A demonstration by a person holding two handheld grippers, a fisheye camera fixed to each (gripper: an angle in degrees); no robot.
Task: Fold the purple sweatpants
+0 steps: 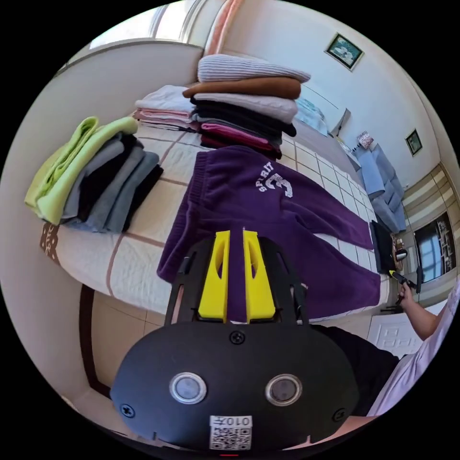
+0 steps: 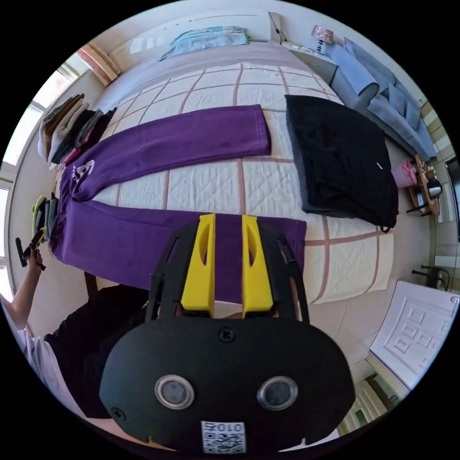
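Purple sweatpants are lying spread flat on the bed, waistband toward the clothing stacks, both legs stretching apart across the quilt. Left hand-held gripper is hovering over the waist end near the bed's edge, yellow jaws standing slightly parted with nothing between them. Right hand-held gripper is hovering over the nearer leg close to its cuff, jaws likewise parted, not pinching the cloth. Beyond the waistband a tall stack of folded clothes is sitting on the bed; beside it, a stack with a lime-green piece on top is leaning at the bed's corner. A black garment is lying on the bed just past the farther leg's cuff. A sleeve of the person is showing at the bed's edge.
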